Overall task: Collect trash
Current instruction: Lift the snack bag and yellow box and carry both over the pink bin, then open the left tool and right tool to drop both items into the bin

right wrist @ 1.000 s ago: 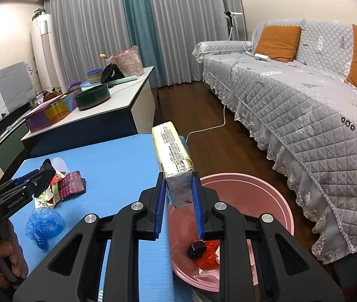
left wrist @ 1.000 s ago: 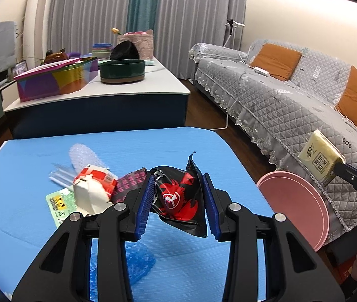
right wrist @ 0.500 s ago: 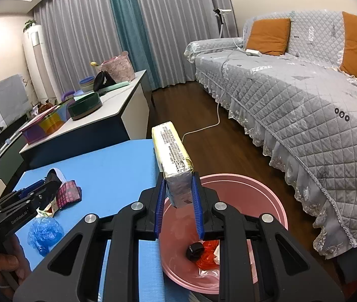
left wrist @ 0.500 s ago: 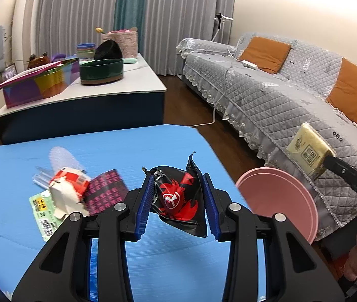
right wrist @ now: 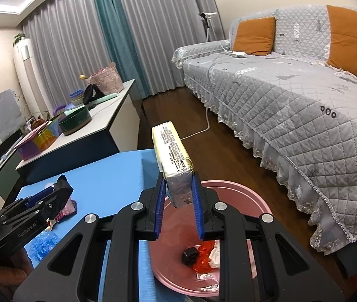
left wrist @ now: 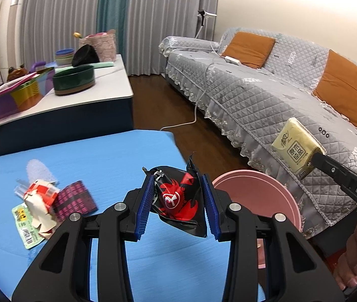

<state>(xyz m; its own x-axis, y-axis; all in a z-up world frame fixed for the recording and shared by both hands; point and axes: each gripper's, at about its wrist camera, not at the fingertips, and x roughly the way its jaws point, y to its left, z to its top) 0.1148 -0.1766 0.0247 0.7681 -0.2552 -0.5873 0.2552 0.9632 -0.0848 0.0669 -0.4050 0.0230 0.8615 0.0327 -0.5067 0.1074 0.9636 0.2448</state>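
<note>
Your left gripper pinches a black-and-red wrapper above the blue table; your right gripper clamps a yellow tissue pack over the pink bin. Only the right view shows trash inside it.

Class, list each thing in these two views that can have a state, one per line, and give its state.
left gripper: shut on a black-and-red wrapper
right gripper: shut on a yellow tissue pack, above the bin
pink bin: open, trash inside
magenta wrapper: lying on the blue table
blue plastic: crumpled on the table
</note>
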